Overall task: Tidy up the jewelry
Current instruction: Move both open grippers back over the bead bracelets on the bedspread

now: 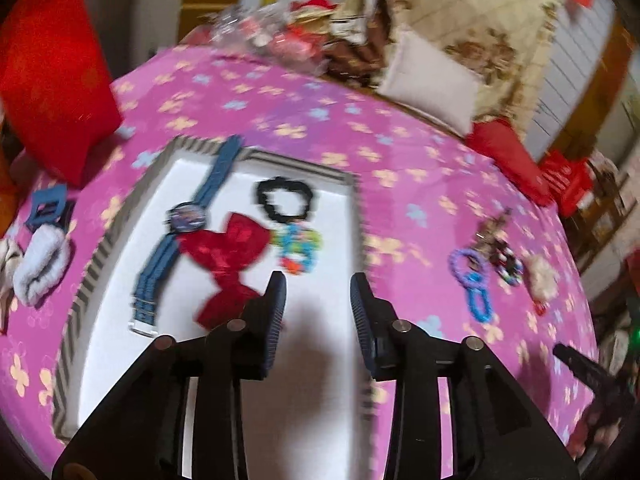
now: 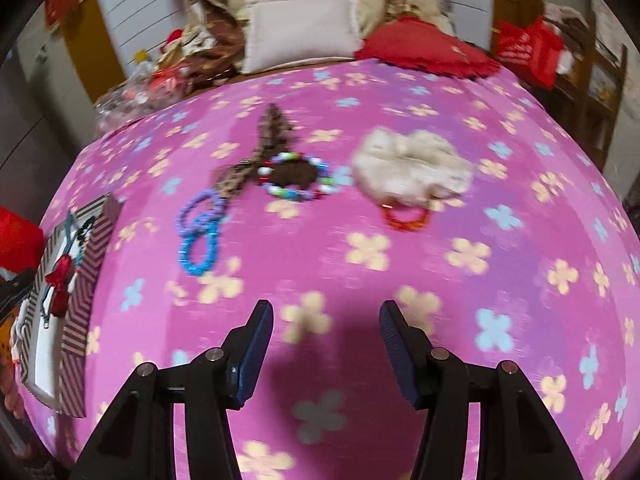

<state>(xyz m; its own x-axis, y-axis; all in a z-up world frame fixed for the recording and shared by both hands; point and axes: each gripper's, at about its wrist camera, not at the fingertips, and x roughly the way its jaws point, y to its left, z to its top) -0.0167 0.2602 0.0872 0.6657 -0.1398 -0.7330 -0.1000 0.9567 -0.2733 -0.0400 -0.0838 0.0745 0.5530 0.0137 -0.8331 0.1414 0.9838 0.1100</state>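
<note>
A white tray with a striped rim [image 1: 352,216] lies on the pink flowered cloth. It holds a blue watch [image 1: 188,216], a red bow [image 1: 228,256], a black scrunchie [image 1: 284,200] and a colourful bead bracelet [image 1: 296,244]. My left gripper [image 1: 318,292] is open and empty above the tray's near right part. My right gripper [image 2: 326,320] is open and empty above bare cloth. Beyond it lie blue and purple bead bracelets [image 2: 198,232], a multicolour bead bracelet [image 2: 296,178], a brown patterned bow [image 2: 264,140], a cream fluffy scrunchie [image 2: 412,168] and an orange bracelet [image 2: 406,216].
A blue hair claw [image 1: 48,204] and a white scrunchie [image 1: 38,264] lie left of the tray. A red cushion [image 1: 52,72] stands at the far left. A beige pillow [image 2: 300,28], red cloth [image 2: 424,48] and clutter line the far edge.
</note>
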